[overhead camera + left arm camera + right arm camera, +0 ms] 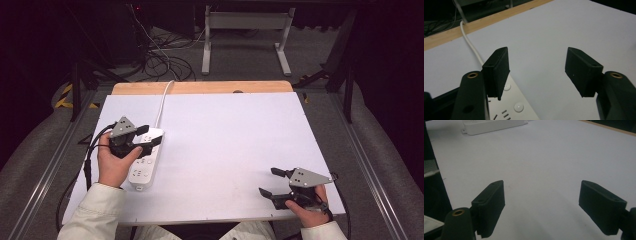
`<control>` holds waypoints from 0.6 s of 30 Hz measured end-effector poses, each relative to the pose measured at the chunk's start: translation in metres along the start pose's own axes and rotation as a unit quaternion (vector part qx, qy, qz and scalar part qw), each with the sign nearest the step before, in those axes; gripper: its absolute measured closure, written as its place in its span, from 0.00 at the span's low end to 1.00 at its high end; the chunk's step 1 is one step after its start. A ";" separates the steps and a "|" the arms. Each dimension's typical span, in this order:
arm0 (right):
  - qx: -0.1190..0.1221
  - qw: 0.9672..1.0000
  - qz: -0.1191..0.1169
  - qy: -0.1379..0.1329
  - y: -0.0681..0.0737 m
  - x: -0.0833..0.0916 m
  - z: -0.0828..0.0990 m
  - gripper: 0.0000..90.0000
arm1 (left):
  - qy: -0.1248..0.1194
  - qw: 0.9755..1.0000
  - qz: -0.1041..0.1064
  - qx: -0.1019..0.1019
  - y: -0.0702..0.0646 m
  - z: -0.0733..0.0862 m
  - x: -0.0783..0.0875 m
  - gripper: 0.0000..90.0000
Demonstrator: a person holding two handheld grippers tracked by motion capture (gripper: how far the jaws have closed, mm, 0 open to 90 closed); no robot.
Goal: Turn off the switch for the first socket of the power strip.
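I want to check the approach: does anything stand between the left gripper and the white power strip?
Nothing visible does. The left gripper hovers with open jaws directly over the white power strip, with nothing between them; the cord runs away toward the far edge.

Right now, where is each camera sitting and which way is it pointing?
High view: above the person's side, looking forward and down on the table; shows both forearms, left gripper over the power strip, right gripper.
Left gripper view: rides that gripper, looking along its open jaws past the power strip and its cord.
Right gripper view: rides that gripper, looking along its open jaws across the table.
All three views share the power strip.
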State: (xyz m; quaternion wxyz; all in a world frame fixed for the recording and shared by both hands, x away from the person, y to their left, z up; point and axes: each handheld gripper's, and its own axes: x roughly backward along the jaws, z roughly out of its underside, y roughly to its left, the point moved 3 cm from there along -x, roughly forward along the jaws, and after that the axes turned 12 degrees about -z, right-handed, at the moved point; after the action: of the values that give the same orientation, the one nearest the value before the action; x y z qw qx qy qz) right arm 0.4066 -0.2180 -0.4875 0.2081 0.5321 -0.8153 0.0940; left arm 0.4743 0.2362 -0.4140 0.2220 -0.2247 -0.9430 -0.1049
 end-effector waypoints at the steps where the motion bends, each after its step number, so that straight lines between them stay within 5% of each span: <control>1: 0.000 1.000 0.000 0.000 0.000 0.000 0.000 0.24 | -0.004 1.000 0.005 0.001 -0.002 -0.001 0.003 0.38; 8: 0.001 1.000 -0.001 -0.001 0.000 0.000 0.000 0.23 | -0.032 0.999 0.024 -0.013 -0.013 -0.004 0.020 0.30; 18: 0.000 1.000 -0.002 -0.002 0.000 0.000 -0.001 0.23 | -0.056 0.995 0.082 -0.016 -0.035 -0.003 0.033 0.25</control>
State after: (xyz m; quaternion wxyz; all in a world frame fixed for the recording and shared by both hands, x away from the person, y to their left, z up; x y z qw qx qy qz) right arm 0.4063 -0.2178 -0.4869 0.2064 0.5342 -0.8145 0.0928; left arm 0.4330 0.2173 -0.3992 0.1733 -0.3099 -0.9306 -0.0889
